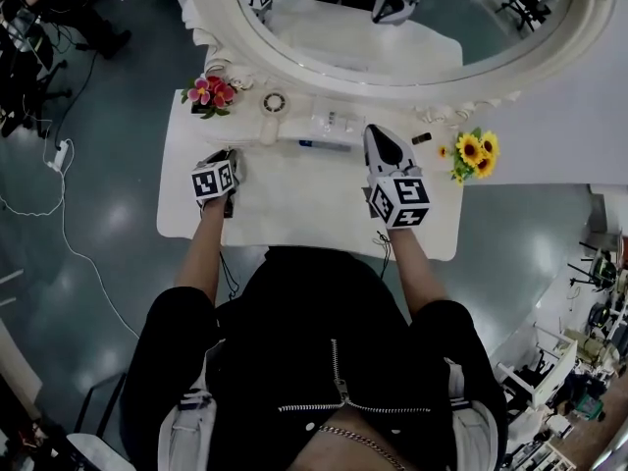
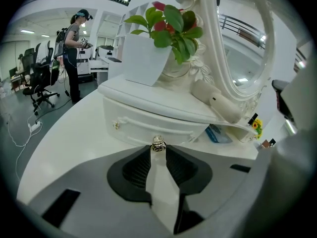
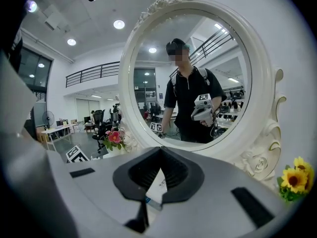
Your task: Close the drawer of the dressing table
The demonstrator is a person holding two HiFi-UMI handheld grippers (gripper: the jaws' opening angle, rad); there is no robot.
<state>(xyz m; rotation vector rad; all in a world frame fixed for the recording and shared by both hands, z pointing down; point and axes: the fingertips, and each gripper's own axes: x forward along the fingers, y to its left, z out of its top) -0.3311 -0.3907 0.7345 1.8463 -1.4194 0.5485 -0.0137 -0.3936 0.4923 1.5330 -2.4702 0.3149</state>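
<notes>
**Desk:** How far along is the closing?

**Me:** Nearly done, by my reading. The drawer [image 2: 136, 125] sits tucked under the ledge of the small unit at the far side of the table [image 1: 294, 214], below the mirror [image 1: 392, 78]. Its front looks close to flush. From where I stand I can't tell whether a sliver of gap is left at its right end, so the last push home may still be owed. After that, all that's left is letting go and backing off.

**Desk:** And where is the drawer relative to your grippers?

**Me:** Straight ahead of my left gripper [image 2: 158, 151], touching it. The knob [image 2: 158, 144] stands right between the jaw tips, and the jaws are partway closed with the pads against it on both sides. The drawer front runs left and right just beyond. Seen from above, that gripper is at the table's left, its nose up against the unit.

**Desk:** The right one?

**Me:** My right gripper [image 3: 159, 152] hangs over the table's right half, near the unit but well to the right of the drawer. It points toward the mirror. Its jaws are drawn together at the tips and nothing is gripped in them. It has no part in the push as things stand.
</notes>
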